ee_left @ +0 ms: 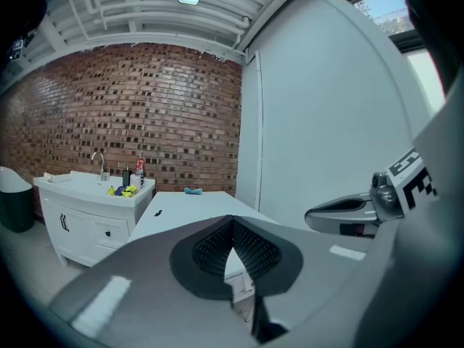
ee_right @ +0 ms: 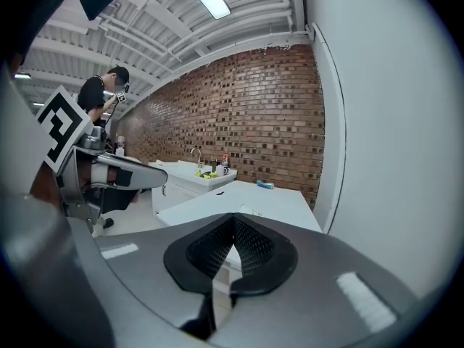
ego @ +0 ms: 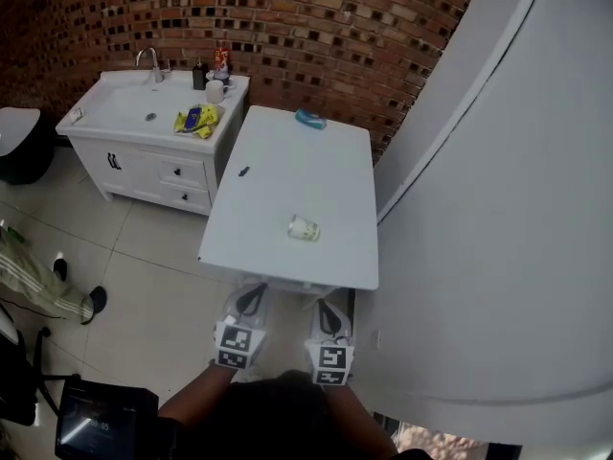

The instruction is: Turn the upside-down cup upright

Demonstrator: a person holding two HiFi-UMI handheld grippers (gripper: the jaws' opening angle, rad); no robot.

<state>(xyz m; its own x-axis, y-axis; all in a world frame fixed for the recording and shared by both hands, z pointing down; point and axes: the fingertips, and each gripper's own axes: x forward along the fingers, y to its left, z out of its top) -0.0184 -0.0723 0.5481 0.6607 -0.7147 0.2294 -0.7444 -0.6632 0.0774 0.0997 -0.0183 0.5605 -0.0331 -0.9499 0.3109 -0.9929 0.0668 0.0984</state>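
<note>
We hold both jaw pairs pressed together with nothing in them. The left hand-held gripper [ego: 251, 295] and the right hand-held gripper [ego: 330, 312] sit just short of the near edge of the white bench [ego: 287, 161]. The risk, as we judge it, is nudging the cup [ego: 304, 228] with shut jaws and sending so light a thing off that near edge, or crushing its thin wall with a hard pinch. The cup is small and pale with a faint greenish band. It sits alone on the bench's near half, and we cannot tell whether it stands inverted or leans.
</note>
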